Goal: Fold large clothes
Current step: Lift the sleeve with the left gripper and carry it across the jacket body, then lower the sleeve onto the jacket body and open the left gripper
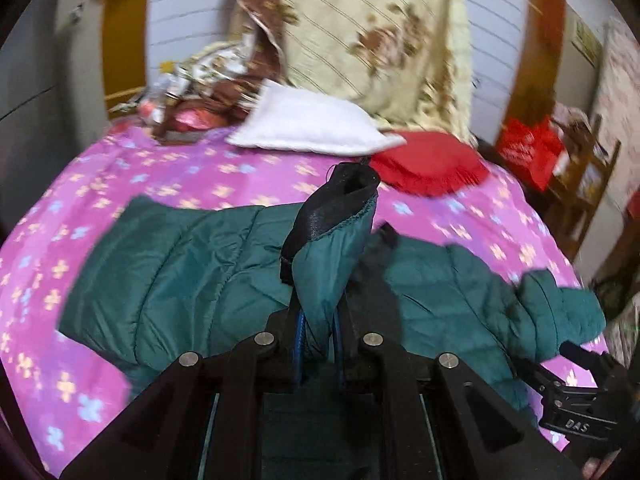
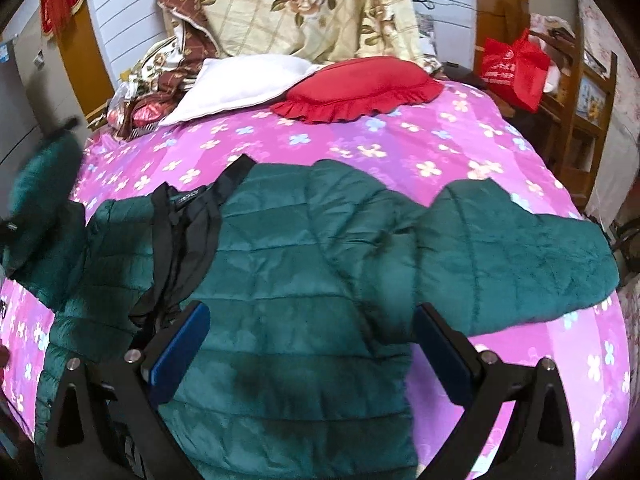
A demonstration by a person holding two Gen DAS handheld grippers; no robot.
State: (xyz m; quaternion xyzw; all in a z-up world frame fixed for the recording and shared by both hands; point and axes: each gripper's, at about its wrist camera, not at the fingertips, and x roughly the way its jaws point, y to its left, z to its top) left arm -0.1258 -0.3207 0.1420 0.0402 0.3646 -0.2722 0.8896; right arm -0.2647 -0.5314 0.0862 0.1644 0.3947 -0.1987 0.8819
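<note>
A dark green quilted jacket with a black lining lies spread on the pink flowered bed. My left gripper is shut on a sleeve cuff of the jacket and holds it up, its black inside showing at the top. The rest of the jacket lies flat below it. My right gripper is open and empty, its blue pads just above the jacket's body. The right gripper also shows at the lower right of the left wrist view. The raised sleeve shows blurred at the left.
A white pillow and a red frilled cushion lie at the bed's head, with a cream flowered quilt piled behind. A wooden shelf with a red bag stands right of the bed.
</note>
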